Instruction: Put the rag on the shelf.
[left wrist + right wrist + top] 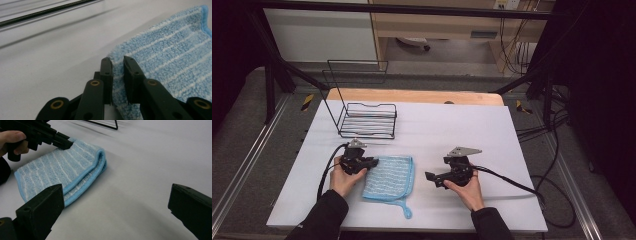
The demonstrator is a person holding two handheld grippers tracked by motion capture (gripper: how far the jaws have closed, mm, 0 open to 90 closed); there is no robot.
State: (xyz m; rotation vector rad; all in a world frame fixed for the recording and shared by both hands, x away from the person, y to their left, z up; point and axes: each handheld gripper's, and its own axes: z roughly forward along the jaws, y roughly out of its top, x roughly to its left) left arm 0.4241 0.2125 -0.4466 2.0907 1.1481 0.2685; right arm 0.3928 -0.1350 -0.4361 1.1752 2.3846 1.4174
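Note:
A folded light-blue striped towel [389, 177] lies flat on the white table cover, its hanging loop [407, 212] toward the front edge. My left gripper [373, 163] is at the towel's far left corner. In the left gripper view its jaws [118, 62] stand nearly together with the edge of the towel [170, 57] pinched between them. My right gripper [434, 179] rests on the table to the right of the towel and points at it, open. In the right gripper view the jaws [116, 195] stand wide apart with bare table between them, and the towel [62, 167] is ahead to the left.
A black wire rack [368, 120] stands on the table behind the towel, close to the left gripper. The white cover [462, 125] spreads to the right and back. Cables [512, 182] trail from both grippers toward the table edges.

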